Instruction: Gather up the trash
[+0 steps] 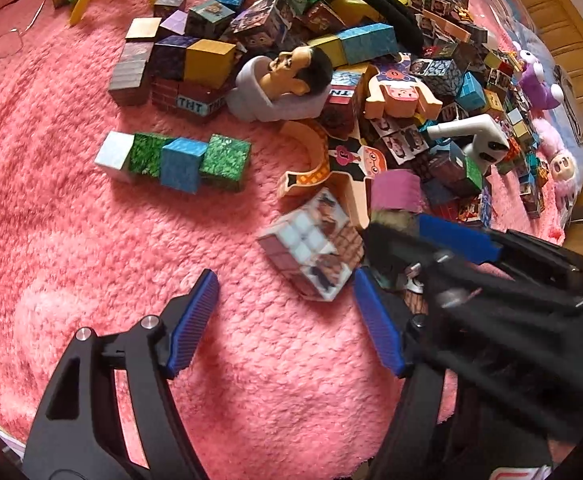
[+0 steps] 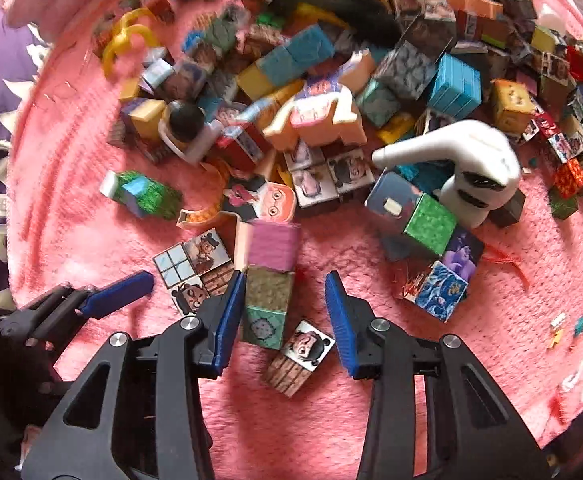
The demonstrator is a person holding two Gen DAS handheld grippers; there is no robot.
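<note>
a fluffy pink rug fills both views under heaped paper blocks. low centre of the right wrist view, the right gripper gapes around a three-block column, long axis pointing away, hugging its left finger. the left gripper, spread empty, is farther.

1. Bare pink rug is seen across the left and lower centre of the left wrist view.
2. The upper right is blocked by a dense pile of paper cubes.
3. Passage in the right wrist view's lower centre is narrowed by a column of stacked cubes.
</note>
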